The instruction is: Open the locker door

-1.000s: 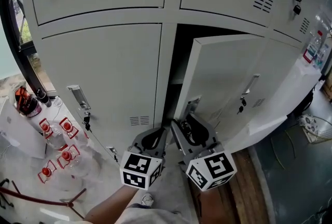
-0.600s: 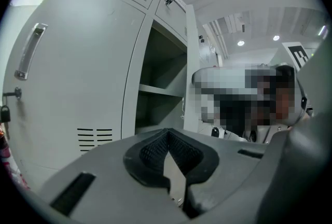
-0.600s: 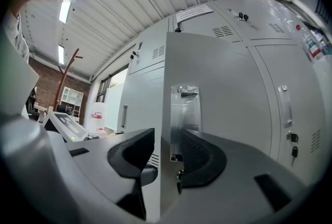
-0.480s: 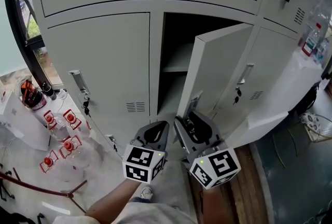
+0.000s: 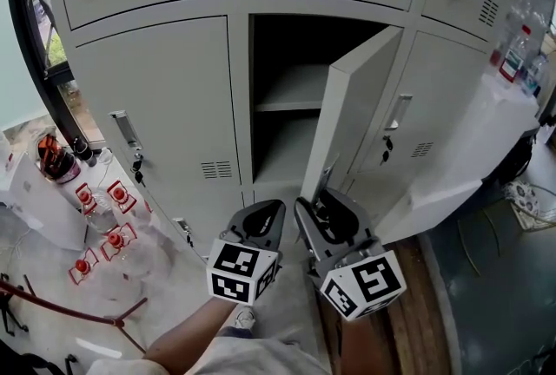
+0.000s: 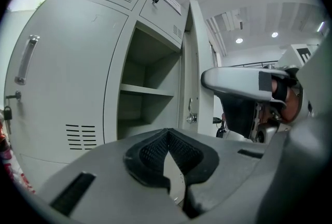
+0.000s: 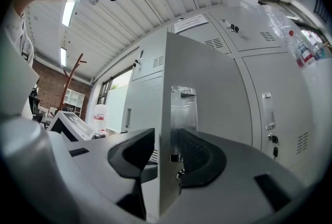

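Matt painted-metal locker door [image 5: 347, 121]; ribbed rubbery fingers [image 7: 199, 158]

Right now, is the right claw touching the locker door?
Touching. In the right gripper view the locker door has its free edge between the jaws of the right claw, whose ribbed pad presses flat on the door's face.

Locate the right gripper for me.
Head view, lower centre-right: the right gripper clamps the free edge of the open locker door, beside the left gripper.
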Demonstrator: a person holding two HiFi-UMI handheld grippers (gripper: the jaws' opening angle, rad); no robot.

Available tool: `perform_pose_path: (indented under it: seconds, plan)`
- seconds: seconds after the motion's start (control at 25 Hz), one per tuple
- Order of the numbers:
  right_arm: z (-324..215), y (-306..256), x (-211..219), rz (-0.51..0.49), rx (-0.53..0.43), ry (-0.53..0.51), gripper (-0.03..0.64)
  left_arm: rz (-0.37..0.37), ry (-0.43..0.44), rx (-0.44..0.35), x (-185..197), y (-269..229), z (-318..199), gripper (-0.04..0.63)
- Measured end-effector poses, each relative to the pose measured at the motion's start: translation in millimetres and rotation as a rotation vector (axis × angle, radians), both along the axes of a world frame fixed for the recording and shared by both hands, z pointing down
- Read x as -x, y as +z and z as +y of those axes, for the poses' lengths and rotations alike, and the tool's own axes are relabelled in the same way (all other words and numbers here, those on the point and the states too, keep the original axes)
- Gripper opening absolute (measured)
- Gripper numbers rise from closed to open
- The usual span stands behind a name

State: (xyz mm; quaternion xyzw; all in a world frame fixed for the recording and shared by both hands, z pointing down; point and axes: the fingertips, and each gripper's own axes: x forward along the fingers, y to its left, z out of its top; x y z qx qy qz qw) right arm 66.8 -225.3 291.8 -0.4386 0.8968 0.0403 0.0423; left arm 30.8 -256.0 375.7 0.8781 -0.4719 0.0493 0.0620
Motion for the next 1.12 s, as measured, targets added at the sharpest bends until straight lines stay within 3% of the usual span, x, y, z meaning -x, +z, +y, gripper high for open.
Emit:
perform_pose_path:
  seconds: [0.48, 1.12]
  plan:
    - [25, 1, -57, -0.012, 0.007, 0.063, 0.145, -0.002, 0.069, -0.001, -56, 1, 23, 0.006]
    - [45, 0, -142, -0.033, -0.011, 0.216, 0.125, -0.004, 0.262, -0.017, -143, -7, 33, 0.006]
